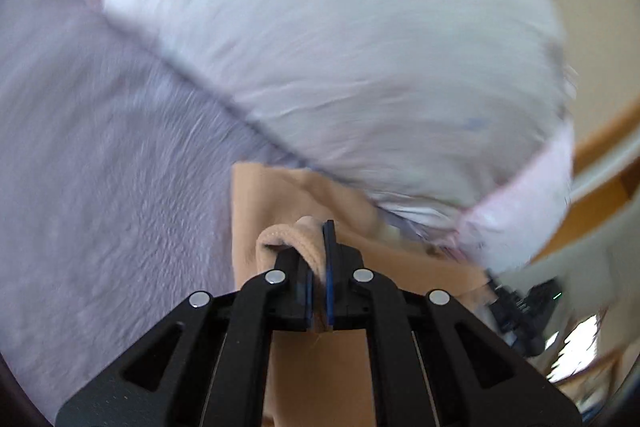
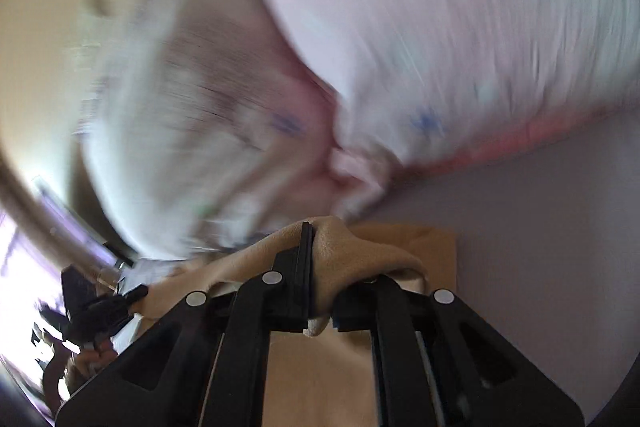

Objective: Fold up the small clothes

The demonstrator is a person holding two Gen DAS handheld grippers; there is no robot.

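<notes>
A small tan garment [image 1: 280, 203] hangs between both grippers above a lilac-grey bed cover [image 1: 100, 187]. My left gripper [image 1: 318, 239] is shut on a rolled hem of the tan garment. My right gripper [image 2: 316, 239] is shut on a bunched edge of the same tan garment [image 2: 352, 251], which drapes over its right finger. Each view shows the other gripper at its side: the right one [image 1: 520, 307] and the left one [image 2: 100, 307]. Both views are motion-blurred.
A big white pillow [image 1: 340, 47] with small coloured prints and a pink edge lies on the bed cover just beyond the garment; it also shows in the right wrist view [image 2: 440, 27]. A cream wall and wooden trim [image 1: 600, 143] lie beyond.
</notes>
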